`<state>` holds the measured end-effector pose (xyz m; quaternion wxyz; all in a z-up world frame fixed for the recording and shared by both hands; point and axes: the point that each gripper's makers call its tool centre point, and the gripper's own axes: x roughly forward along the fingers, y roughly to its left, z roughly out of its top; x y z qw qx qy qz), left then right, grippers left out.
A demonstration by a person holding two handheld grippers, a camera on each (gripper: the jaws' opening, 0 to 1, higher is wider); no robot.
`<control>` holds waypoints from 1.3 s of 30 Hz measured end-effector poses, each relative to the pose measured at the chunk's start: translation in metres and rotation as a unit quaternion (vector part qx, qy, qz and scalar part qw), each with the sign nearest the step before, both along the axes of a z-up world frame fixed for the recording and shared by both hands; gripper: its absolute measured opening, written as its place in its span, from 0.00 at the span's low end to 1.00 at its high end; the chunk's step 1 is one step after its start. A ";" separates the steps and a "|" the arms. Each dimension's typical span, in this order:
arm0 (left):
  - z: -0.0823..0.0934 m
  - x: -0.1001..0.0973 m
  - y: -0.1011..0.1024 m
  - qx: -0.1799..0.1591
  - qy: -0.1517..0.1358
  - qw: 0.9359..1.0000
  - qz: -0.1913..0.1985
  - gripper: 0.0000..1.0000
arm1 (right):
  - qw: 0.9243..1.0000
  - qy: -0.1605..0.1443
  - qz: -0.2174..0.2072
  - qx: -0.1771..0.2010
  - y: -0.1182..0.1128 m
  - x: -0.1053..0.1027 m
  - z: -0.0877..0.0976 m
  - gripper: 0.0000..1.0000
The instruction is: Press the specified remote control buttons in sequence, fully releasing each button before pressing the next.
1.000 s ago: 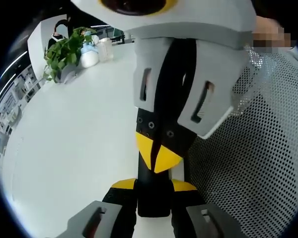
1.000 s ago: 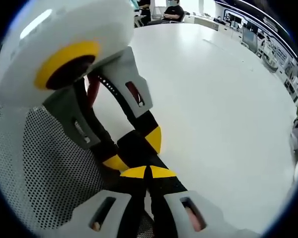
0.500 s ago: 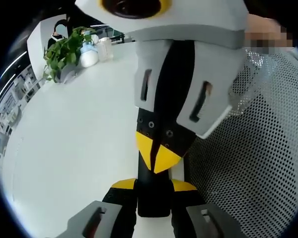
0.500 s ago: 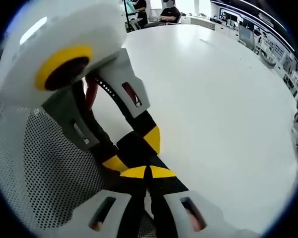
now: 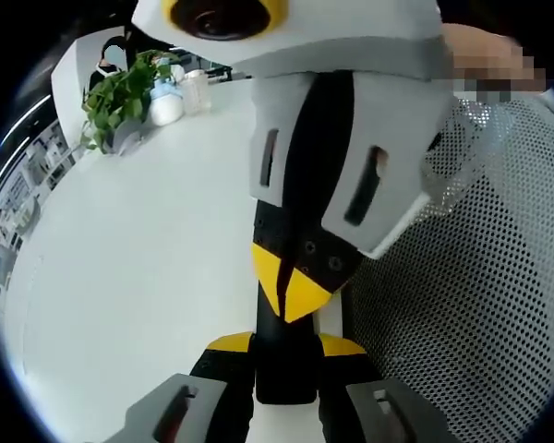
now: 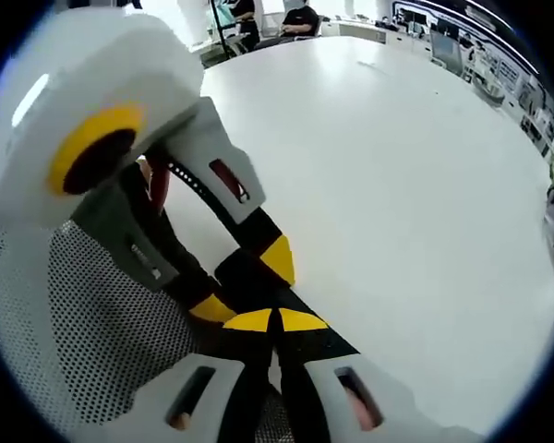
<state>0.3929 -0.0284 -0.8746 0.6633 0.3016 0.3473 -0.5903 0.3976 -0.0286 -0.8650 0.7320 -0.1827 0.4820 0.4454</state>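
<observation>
Between the left gripper's (image 5: pixel 286 344) fingers sits a narrow black slab that I take to be the remote control (image 5: pixel 284 369). It is seen end-on, clamped from both sides by the yellow-tipped pads. The right gripper (image 5: pixel 291 286) comes down from above, its fingers closed together into one yellow point, which rests on or just over the remote's upper face beyond the left fingertips. Contact is likely, but the fisheye angle does not settle it.

As for progress, a press looks to be under way or about to land. The buttons themselves are hidden under the right fingertips, so which button in the sequence this is, and how many are left, cannot be told.

No brand, label or lettering is readable on the remote or on either gripper.

Beside the fingers on one side is a perforated mesh surface (image 5: pixel 480 305), and on the other a bare white table (image 5: pixel 138 249). Far beyond the fingertips stand a potted plant (image 5: pixel 115 97) and a few pale containers (image 5: pixel 180 97).
</observation>
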 end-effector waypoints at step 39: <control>0.001 -0.001 0.000 0.002 -0.001 1.000 0.001 0.25 | 1.000 0.013 -0.005 -0.012 -0.001 -0.002 0.000 0.00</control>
